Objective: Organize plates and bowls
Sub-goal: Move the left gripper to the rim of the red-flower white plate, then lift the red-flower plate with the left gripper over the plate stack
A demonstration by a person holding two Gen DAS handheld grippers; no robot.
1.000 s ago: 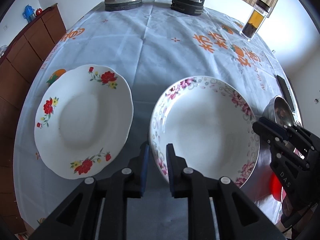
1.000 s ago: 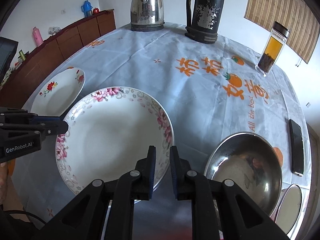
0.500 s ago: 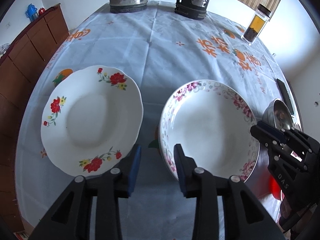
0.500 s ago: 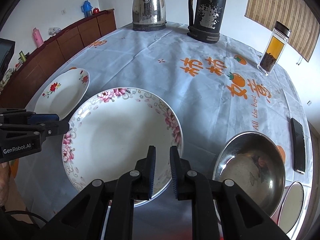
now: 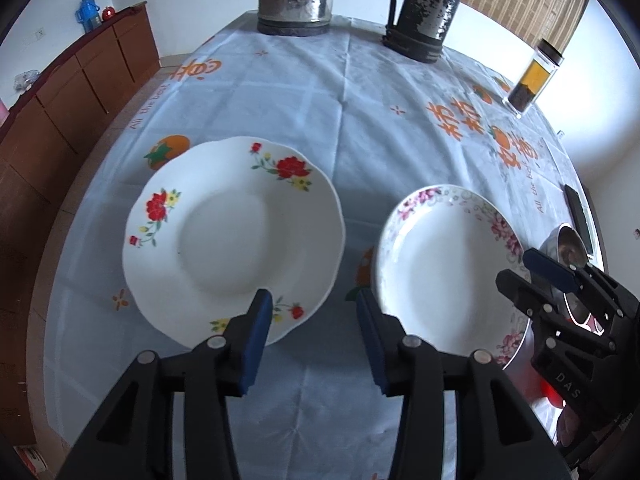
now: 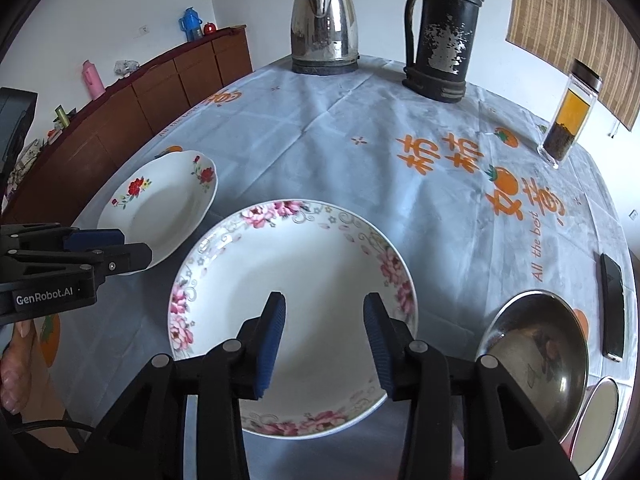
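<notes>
Plates lie side by side on the printed tablecloth [image 6: 360, 120]: the red-flowered plate [image 5: 234, 236] at about nine o'clock of the pink-flowered plate [image 6: 292, 312], close but not touching, with a steel bowl [image 6: 536, 364] at the pink plate's four o'clock. The left gripper [image 5: 310, 336] hovers over the gap between the plates, its jaws opening with only cloth and the red plate's near rim below them; the right gripper [image 6: 324, 340] hangs above the pink plate's near half, its jaws also opening and clamped on nothing. The step in hand looks like taking a plate by its rim for stacking. To do it well, each gripper should come down at the plate's six o'clock edge with one pad over the rim and one under, bite well onto the rim, and close firmly, since glazed china will likely slip. Lift level, and keep clear of the steel bowl.
</notes>
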